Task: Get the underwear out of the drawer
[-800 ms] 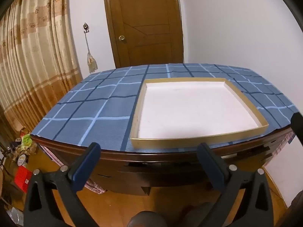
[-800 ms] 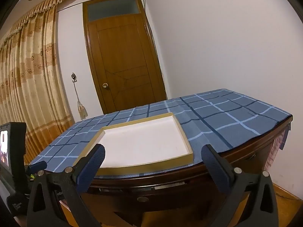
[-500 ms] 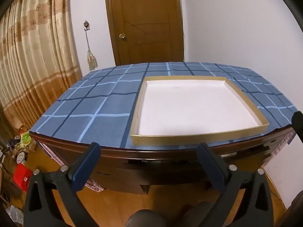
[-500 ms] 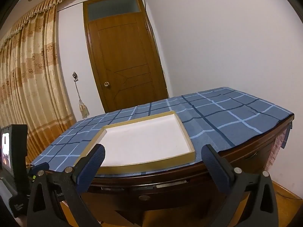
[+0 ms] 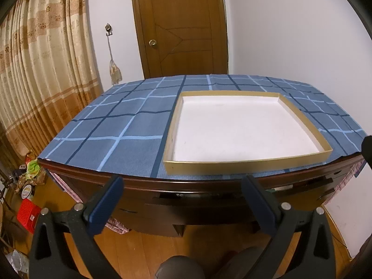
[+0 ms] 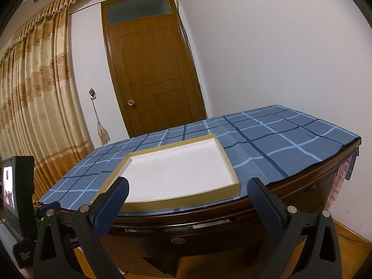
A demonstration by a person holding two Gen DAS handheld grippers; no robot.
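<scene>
Two claws, both mine, hang spread wide and empty before a dark wooden desk (image 5: 209, 209): the left gripper (image 5: 183, 207) tips down toward the desk's front, the right gripper (image 6: 188, 207) sits nearer level, and nothing lies between the blue pads of either. I judge they are held back and apart this way because the first job is the drawer (image 6: 176, 240), whose front with its small round knob sits just below and ahead of my right claw, under the desk's curved lip; it looks shut or barely cracked. The underwear is not visible in either view, and I take it to be inside that drawer. Above and beyond both claws, a shallow gold-rimmed tray (image 5: 246, 160) with a bare white floor rests on the blue checked tablecloth (image 5: 111, 134), close to the near edge, probably set there to receive what comes out. The cloth's hem stops at the desk's rim, so it should not foul the drawer. There is open floor beneath my claws for a pull straight back. To the left of my left claw, clutter and a red box (image 5: 28, 211) crowd the floor by the curtain (image 5: 46, 69); to the right of my right claw, the white wall (image 6: 279, 58) stands well apart.
</scene>
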